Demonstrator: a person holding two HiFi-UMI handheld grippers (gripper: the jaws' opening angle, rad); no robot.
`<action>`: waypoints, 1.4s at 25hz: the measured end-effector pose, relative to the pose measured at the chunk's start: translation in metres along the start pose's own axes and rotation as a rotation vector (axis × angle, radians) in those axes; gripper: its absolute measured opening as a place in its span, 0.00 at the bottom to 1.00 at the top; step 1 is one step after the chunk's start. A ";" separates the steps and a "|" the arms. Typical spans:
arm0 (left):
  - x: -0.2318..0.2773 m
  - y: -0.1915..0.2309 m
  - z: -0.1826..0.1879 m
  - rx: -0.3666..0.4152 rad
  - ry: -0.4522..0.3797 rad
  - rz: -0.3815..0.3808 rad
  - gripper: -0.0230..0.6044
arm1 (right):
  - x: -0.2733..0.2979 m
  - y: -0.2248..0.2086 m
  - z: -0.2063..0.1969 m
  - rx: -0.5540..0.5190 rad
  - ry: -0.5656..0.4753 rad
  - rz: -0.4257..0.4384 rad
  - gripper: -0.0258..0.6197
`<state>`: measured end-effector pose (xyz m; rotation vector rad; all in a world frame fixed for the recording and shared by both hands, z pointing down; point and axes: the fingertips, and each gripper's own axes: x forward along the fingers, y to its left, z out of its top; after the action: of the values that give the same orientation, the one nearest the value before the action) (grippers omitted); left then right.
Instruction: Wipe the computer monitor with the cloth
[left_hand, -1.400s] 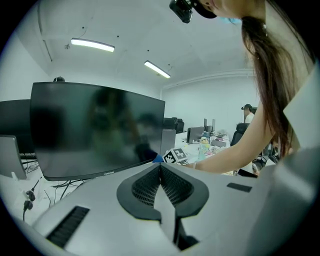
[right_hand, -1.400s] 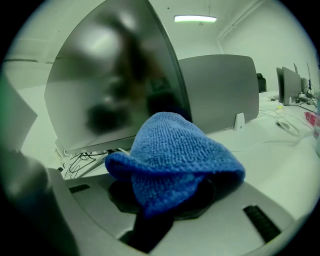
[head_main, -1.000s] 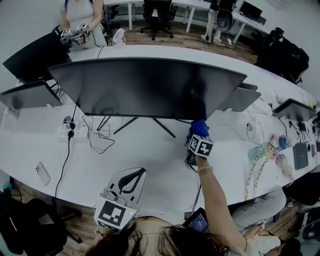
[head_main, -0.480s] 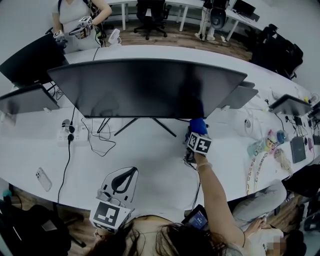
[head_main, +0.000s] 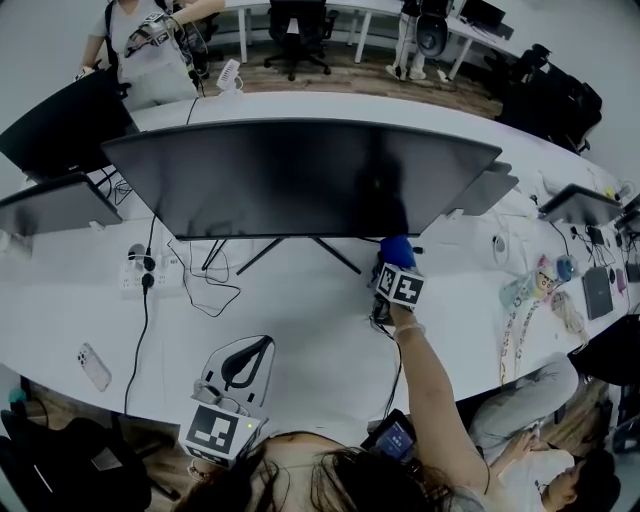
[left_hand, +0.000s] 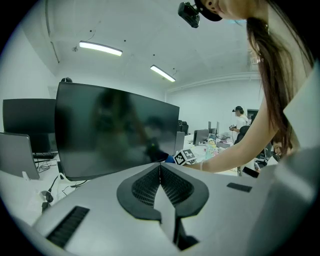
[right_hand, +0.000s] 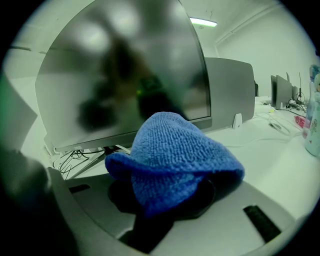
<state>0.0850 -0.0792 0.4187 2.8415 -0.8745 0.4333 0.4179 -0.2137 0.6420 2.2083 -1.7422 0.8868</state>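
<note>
My right gripper clamps the cloth, its tip at the monitor's lower edge. My left gripper sits low, jaws together, empty.

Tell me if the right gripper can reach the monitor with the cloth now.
Probably yes. The right gripper, shut on the cloth, is close by the monitor's lower right edge, with nothing between cloth and screen.

Grey left tool (black-white marker cube); dark hair
</note>
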 end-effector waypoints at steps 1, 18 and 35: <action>-0.001 0.002 0.000 0.004 0.003 0.001 0.05 | 0.000 0.002 -0.001 0.001 0.000 0.001 0.20; -0.018 0.016 -0.007 0.004 0.013 -0.019 0.05 | 0.002 0.030 -0.003 -0.029 0.007 0.015 0.19; -0.034 0.040 -0.019 -0.014 0.015 -0.016 0.05 | 0.007 0.055 -0.008 -0.024 0.004 0.009 0.19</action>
<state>0.0310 -0.0898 0.4284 2.8272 -0.8476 0.4434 0.3653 -0.2314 0.6412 2.1834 -1.7535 0.8672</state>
